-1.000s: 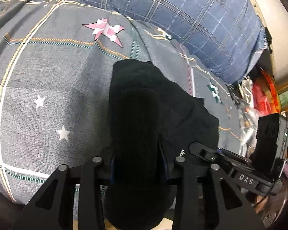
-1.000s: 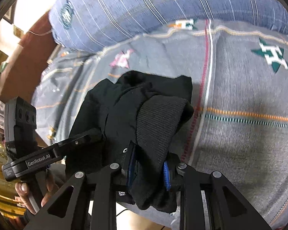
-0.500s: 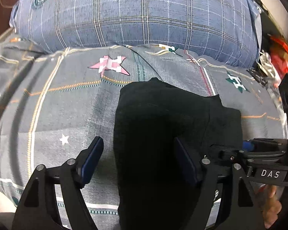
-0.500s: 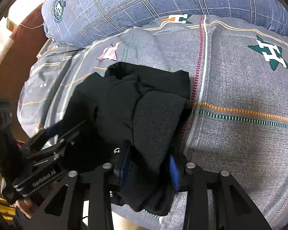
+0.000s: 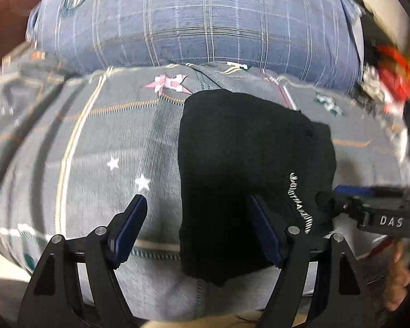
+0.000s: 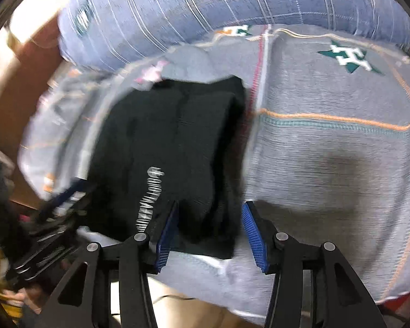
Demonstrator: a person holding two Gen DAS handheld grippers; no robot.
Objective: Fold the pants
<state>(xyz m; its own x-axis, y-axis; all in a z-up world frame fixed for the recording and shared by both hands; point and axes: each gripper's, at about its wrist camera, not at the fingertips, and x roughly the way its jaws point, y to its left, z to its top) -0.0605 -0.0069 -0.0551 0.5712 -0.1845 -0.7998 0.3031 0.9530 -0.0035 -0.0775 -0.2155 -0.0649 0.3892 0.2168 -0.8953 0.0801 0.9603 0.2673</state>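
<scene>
Am releasing folded black pants [image 5: 248, 169] onto bed [image 5: 101, 142]. Left gripper [image 5: 196, 227] and right gripper [image 6: 209, 229] both opening, spread, pinching nothing; pants lying at twelve o'clock. Next, I judge: backing both off without snagging cloth.

The folded pants [image 5: 248, 175] lie on the quilt [image 5: 95, 150], which covers the bed. Behind them, at the head of the bed, a pillow [image 5: 194, 22] rests on the quilt's far edge. The left hand-held gripper [image 5: 196, 216] hangs over the pants' near left edge: one finger is over the pants, the other over bare quilt. The right hand-held gripper [image 6: 209, 222] straddles their near right corner. In the left view, clutter [image 5: 388, 82] sits right of the bed.
</scene>
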